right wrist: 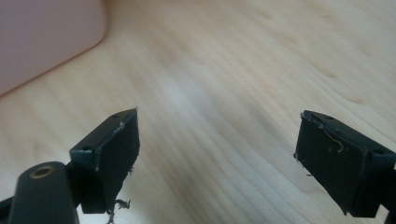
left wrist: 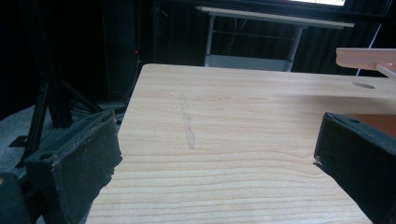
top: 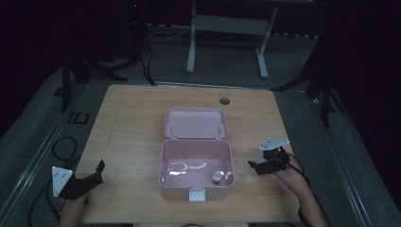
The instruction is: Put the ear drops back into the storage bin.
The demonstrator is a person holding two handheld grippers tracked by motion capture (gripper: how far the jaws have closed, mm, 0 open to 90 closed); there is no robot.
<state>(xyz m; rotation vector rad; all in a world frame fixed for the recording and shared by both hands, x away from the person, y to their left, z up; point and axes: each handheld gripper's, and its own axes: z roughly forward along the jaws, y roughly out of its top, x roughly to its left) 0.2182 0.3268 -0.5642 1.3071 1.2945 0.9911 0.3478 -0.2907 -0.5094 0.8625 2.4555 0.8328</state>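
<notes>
- The light wooden rectangular table (top: 132,132) takes up the middle of the high view, with a small round grey hole (top: 224,100) near its far edge; grey carpeted floor lies all round it.
- A white metal frame of another table (top: 227,33) stands on the floor beyond the far edge, against a dark background.
- An open pale pink plastic box (top: 196,165) sits at the table's centre, toward the near edge; its hinged lid (top: 195,123) lies flat behind it, inner side up, and a white latch (top: 196,194) hangs at the front wall.
- Inside the box, near the front right corner, stands a small white and grey bottle-like object (top: 216,177); its details are too small to tell.
- The left gripper (top: 85,182), black with a grey three-cornered plate, is held at the table's near left corner, well apart from the box. In the left gripper view its jaws stand wide with bare wood between them, gripping nothing.
- The right gripper (top: 267,163) hovers just right of the box, near its side wall. In the right gripper view its jaws are spread wide over bare wood, empty, with the box's pink wall at the upper left.
</notes>
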